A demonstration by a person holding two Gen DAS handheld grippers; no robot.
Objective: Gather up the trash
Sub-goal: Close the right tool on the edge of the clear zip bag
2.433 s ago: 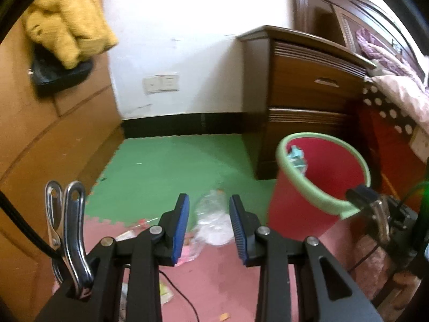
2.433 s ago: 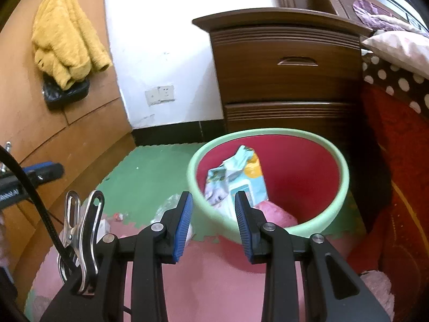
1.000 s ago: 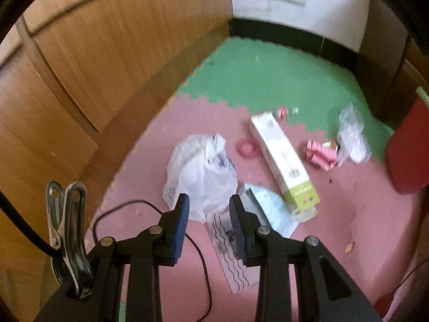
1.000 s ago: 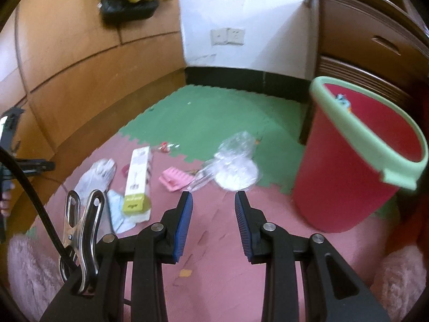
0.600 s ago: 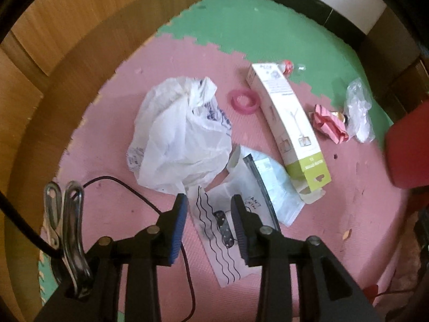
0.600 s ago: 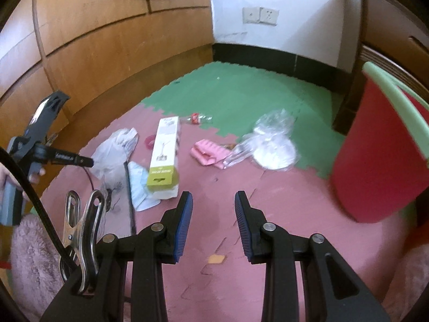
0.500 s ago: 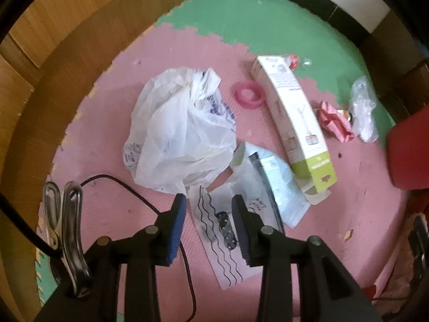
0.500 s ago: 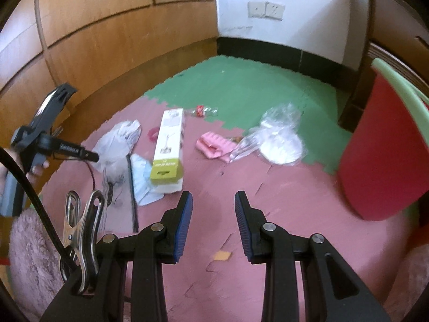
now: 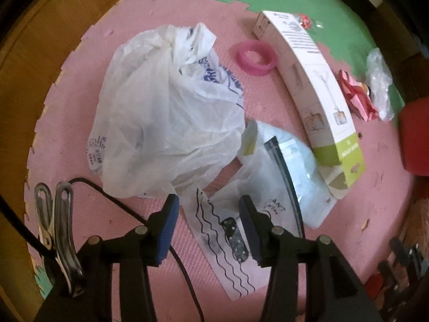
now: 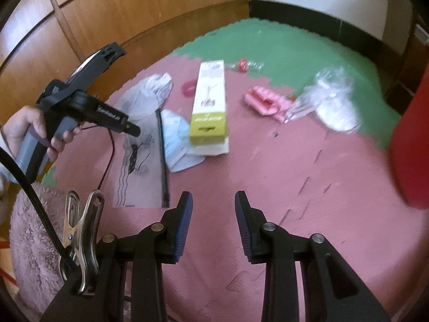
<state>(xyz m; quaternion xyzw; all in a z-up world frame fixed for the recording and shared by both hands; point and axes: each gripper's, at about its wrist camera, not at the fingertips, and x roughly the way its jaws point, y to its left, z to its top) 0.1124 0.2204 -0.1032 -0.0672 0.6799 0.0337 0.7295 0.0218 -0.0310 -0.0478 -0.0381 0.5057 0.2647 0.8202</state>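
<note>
Trash lies on the pink foam mat. A crumpled white plastic bag (image 9: pixel 166 112) lies just ahead of my open, empty left gripper (image 9: pixel 209 214), which hovers over a clear zip bag with wavy black lines (image 9: pixel 230 244). A long white and green box (image 9: pixel 319 102), a pink ring (image 9: pixel 253 57), a pink wrapper (image 9: pixel 356 94) and clear crumpled plastic (image 9: pixel 379 80) lie beyond. My right gripper (image 10: pixel 213 212) is open and empty over bare mat; the box (image 10: pixel 210 104), pink wrapper (image 10: pixel 264 103) and clear plastic (image 10: pixel 329 99) lie ahead. The red bin (image 10: pixel 413 145) stands at the right.
A black cable (image 9: pixel 112 198) runs across the mat under my left gripper. A fluffy pink rug (image 10: pixel 34 241) lies at the lower left of the right wrist view. Wooden wall panels (image 10: pixel 134 13) bound the left side. A small red-labelled wrapper (image 10: pixel 244 65) lies on the green mat.
My left gripper swung down from the bin toward the floor and closed in on the white bag and zip bag. My right gripper left the bin and turned toward the floor trash.
</note>
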